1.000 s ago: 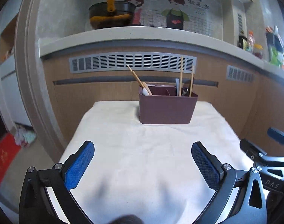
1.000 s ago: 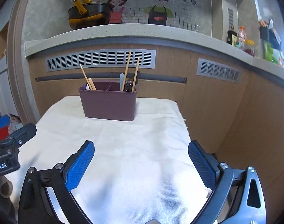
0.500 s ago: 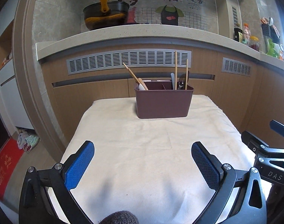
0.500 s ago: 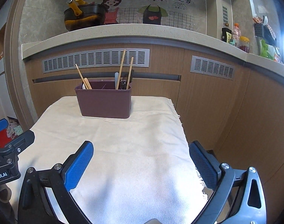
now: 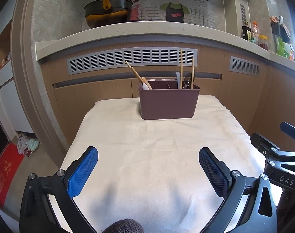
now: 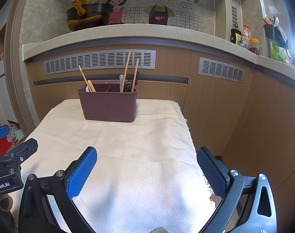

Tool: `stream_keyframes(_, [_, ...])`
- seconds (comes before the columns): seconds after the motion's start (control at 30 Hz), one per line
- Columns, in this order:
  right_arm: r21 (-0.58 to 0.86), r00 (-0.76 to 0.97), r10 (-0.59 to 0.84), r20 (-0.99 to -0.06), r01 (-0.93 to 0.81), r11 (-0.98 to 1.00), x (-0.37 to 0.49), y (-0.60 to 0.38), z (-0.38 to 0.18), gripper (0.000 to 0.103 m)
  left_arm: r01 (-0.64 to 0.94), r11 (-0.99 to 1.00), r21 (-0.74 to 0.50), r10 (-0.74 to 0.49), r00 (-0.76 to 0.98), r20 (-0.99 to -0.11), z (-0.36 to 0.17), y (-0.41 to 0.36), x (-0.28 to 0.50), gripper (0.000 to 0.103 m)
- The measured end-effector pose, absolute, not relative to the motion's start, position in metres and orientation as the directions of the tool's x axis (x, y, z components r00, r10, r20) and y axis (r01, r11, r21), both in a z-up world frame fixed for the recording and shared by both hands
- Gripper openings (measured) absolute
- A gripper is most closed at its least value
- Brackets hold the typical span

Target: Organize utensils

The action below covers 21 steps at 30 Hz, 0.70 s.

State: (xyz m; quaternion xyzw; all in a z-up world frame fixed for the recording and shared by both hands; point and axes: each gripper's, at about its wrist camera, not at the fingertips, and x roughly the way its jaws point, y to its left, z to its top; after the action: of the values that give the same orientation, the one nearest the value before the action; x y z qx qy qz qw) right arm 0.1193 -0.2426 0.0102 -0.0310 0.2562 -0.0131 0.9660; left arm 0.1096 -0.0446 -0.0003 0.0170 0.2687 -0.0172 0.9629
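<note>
Across the left wrist view, the left gripper (image 5: 148,164) hangs with its blue-padded tongs spread wide and empty over the near end of the cream woven cloth (image 5: 157,147), and the dark maroon plastic utensil caddy (image 5: 168,103) stands at the far end, well apart. Compared with a second ago the caddy sits smaller and farther off, so the gripper has drawn back; I judge the sorting finished or nearly so. Inside the caddy, a pair of pale wooden chopsticks (image 5: 138,76) leans left in the left compartment, while two more upright chopsticks (image 5: 181,68), a white handle and a dark metal spoon (image 5: 187,80) fill the right. From the right wrist view, the right gripper (image 6: 146,162) is likewise wide and holding nothing near the cloth's right edge, and it too has retreated. No loose utensil shows on the cloth.
</note>
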Motion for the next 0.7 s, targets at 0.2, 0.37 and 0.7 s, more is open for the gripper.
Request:
stream_keyframes(0.2, [-0.066, 0.869, -0.04, -0.494, 0.008, 0.998, 0.1185, -0.2418, 0.0107, 0.102, 0.041, 0.999, 0.024, -0.023, 0.856, -0.517, -0.0007, -0.0444, 0.1102, 0.103])
stream_keyframes(0.37, [-0.066, 0.871, -0.037, -0.49, 0.005, 0.998, 0.1164, -0.2412, 0.0119, 0.102, 0.04, 0.999, 0.027, -0.021, 0.854, -0.519, -0.0009, -0.0449, 0.1095, 0.103])
stream_keyframes(0.7, [-0.065, 0.871, -0.037, -0.49, 0.005, 0.998, 0.1165, -0.2413, 0.0116, 0.102, 0.032, 0.999, 0.021, -0.016, 0.855, -0.519, -0.0006, -0.0446, 0.1069, 0.103])
